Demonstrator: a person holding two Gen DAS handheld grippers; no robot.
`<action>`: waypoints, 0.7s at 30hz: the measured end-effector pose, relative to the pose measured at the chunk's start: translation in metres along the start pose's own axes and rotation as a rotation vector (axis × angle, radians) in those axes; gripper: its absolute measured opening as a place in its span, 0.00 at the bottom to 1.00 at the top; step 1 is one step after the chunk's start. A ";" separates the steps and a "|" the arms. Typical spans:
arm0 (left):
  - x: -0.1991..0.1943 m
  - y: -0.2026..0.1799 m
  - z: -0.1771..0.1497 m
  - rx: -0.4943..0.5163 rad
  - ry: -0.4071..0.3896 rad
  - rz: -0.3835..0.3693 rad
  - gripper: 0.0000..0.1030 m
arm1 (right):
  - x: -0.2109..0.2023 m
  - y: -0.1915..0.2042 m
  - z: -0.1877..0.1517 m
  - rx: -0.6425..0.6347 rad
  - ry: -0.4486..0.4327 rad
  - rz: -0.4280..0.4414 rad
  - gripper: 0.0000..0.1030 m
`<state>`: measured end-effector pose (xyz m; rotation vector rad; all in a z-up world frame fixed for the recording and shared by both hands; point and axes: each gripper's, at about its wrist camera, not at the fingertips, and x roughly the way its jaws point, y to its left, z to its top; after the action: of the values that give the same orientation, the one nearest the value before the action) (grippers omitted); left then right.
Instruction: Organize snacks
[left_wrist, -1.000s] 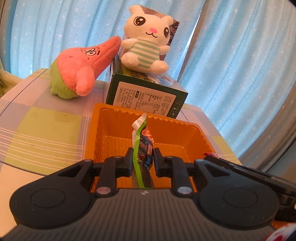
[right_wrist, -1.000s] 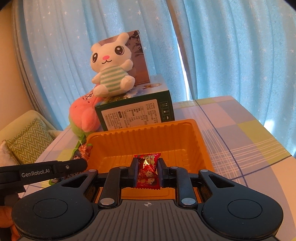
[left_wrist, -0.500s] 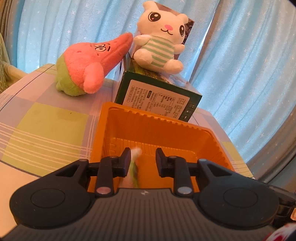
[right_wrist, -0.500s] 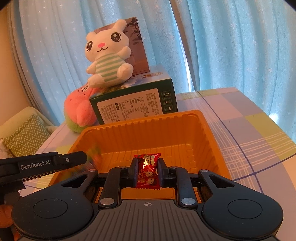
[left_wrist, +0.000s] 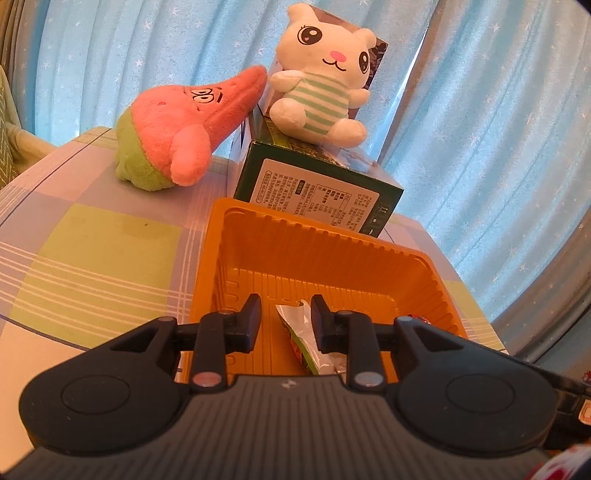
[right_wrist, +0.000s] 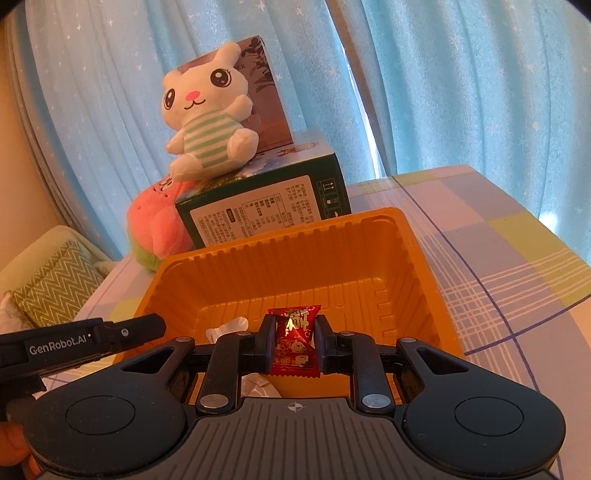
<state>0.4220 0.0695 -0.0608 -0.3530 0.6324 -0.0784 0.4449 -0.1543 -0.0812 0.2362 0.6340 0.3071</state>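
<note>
An orange plastic tray (left_wrist: 295, 229) sits on the checked tablecloth. My left gripper (left_wrist: 286, 319) hovers over its near end with the jaws apart. A green and silver snack packet (left_wrist: 303, 336) lies loose on the tray floor below them, close to the right finger, and no pad presses on it. My right gripper (right_wrist: 294, 332) is shut on a red candy packet (right_wrist: 293, 343), held upright just above the tray (right_wrist: 280, 236). The left gripper's finger (right_wrist: 144, 326) reaches in from the left in the right wrist view, with the dropped packet's white end (right_wrist: 227, 326) beside it.
A dark green box (left_wrist: 317, 192) stands right behind the tray, a white rabbit plush (left_wrist: 317, 96) sitting on it. A pink starfish plush (left_wrist: 177, 136) lies to its left. Blue curtains hang behind. A cushioned seat (right_wrist: 48, 280) is off the table's left side.
The left jaws opened and the green packet, held upright before, dropped and now lies in the tray. The right gripper kept its grip on the red candy.
</note>
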 end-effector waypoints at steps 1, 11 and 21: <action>0.000 0.000 0.000 0.002 0.001 0.001 0.24 | 0.001 -0.001 0.000 0.006 0.005 -0.001 0.23; -0.001 0.000 -0.001 0.013 -0.002 0.006 0.26 | -0.009 -0.012 0.002 0.045 -0.045 -0.034 0.69; -0.018 -0.012 -0.003 0.070 -0.030 0.016 0.32 | -0.039 -0.006 0.002 0.000 -0.098 -0.061 0.69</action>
<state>0.4058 0.0605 -0.0484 -0.2812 0.6016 -0.0791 0.4177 -0.1738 -0.0606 0.2305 0.5438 0.2353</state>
